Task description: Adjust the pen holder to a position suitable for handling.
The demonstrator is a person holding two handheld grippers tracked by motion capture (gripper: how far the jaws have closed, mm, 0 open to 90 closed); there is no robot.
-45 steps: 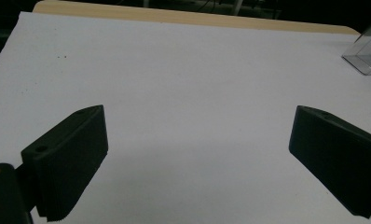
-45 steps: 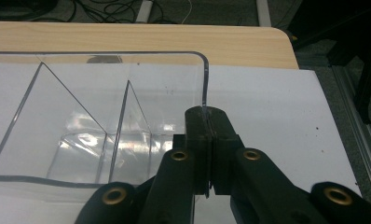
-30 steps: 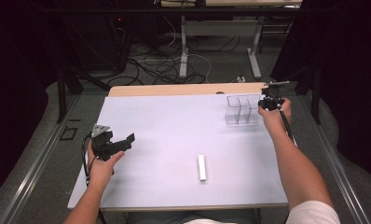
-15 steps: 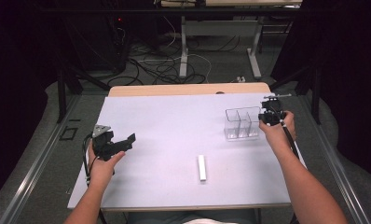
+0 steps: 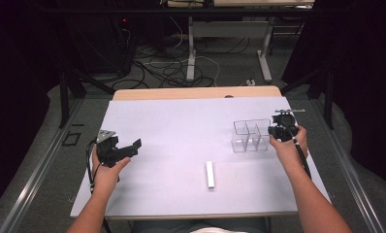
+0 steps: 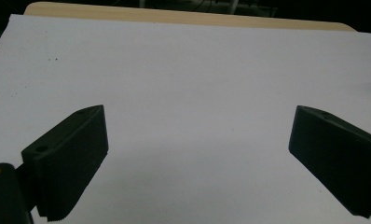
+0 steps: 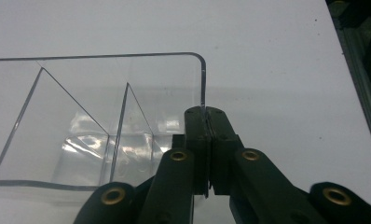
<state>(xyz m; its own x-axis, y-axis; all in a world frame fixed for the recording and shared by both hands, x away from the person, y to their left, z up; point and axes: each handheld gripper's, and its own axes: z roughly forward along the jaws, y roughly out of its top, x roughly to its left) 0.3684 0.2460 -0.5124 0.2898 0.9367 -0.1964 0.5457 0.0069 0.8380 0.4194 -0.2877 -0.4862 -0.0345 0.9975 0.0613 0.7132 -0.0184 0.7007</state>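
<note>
Right gripper, clamped on clear divided box wall, is dragging it nearer the person; left gripper idling wide open.

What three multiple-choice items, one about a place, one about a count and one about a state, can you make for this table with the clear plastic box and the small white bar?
1. Where on the white table top does the clear plastic divided box stand?
A. near its right edge
B. at its middle
C. near its left edge

2. How many compartments of the box show in the high view?
A. one
B. two
C. four

3. How do the jaws of the right gripper stand?
A. wide open above the box
B. shut on the box's wall
C. shut on the small white bar

Answers:
1. A, because the box stands at the right, beside the right hand.
2. B, because one divider splits it there in two.
3. B, because in the right gripper view the thin clear wall runs between the closed jaws.
</note>
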